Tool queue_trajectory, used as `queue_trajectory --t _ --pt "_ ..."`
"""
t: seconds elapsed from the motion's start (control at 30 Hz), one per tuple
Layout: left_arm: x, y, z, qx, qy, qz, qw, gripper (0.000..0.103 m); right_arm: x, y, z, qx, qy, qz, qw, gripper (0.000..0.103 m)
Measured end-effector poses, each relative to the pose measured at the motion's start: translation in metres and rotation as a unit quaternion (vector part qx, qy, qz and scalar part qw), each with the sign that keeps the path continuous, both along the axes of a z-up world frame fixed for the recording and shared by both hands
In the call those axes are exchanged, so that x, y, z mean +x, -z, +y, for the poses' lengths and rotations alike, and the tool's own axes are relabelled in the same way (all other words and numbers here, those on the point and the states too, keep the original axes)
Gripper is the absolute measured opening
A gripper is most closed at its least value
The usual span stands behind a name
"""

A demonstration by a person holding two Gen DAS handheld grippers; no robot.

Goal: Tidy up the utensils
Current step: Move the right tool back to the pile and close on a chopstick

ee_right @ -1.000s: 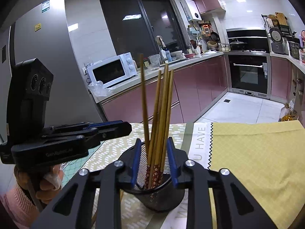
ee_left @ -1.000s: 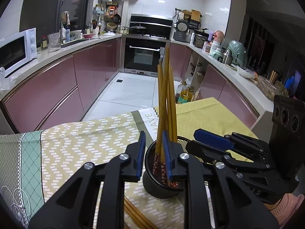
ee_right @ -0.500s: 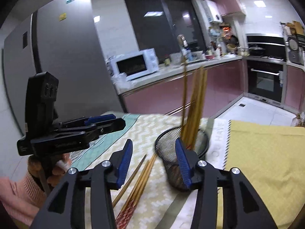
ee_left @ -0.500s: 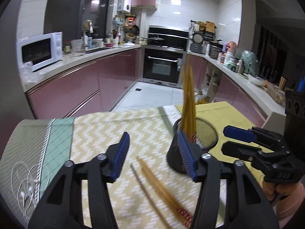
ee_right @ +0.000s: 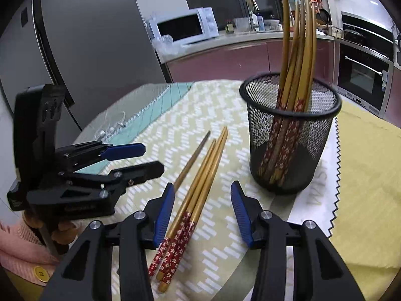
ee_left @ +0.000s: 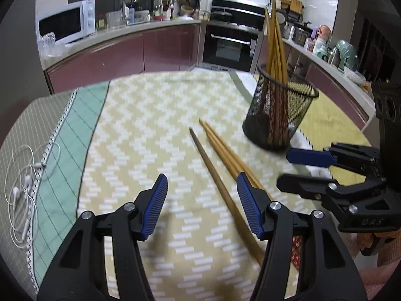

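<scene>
The surface [ee_left: 155, 115] wears a yellow-and-white zigzag cloth, with a green grid-patterned stretch at its left side and a plainer yellow cloth [ee_right: 371, 175] to the right. On it stands a black wire-mesh holder [ee_right: 290, 135], upright on a pale strip with printed letters. The holder contains a bunch of chopsticks [ee_right: 298, 50] standing with their red flowered handle ends down against the bottom and their plain tips fanned out above the rim.

Just beside the holder, loose chopsticks [ee_right: 200, 188] lie flat on the zigzag cloth: a close bundle with red flowered ends, and one darker, plainer stick [ee_left: 213, 168] slightly apart to their left.

The right tool [ee_right: 200, 213] hangs over the bundle's patterned ends, jaws moderately wide, nothing gripped. The left tool [ee_left: 200, 200] is likewise parted and empty, the darker stick running between its blue pads without touching them.

A tangle of white earphones [ee_left: 22, 188] rests at the left edge of the surface.
</scene>
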State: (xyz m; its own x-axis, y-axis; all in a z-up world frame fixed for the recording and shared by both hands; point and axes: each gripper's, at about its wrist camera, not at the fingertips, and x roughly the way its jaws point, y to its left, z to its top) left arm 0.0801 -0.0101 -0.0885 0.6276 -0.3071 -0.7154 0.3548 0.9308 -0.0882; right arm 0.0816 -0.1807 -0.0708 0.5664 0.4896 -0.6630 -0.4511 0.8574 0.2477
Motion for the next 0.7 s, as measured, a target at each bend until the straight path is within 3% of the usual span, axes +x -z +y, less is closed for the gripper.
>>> queue_trajectory --t 0.37,0.7 --pt "0.002 0.019 -0.010 0.004 0.005 0.032 0.9995 0.056 0.005 0.015 0.008 -0.035 0.015 0.024 0.999 0.038" --pt "0.003 0.022 -0.016 0.012 0.014 0.037 0.9991 0.055 0.007 0.019 0.013 -0.056 0.015 0.031 0.998 0.033"
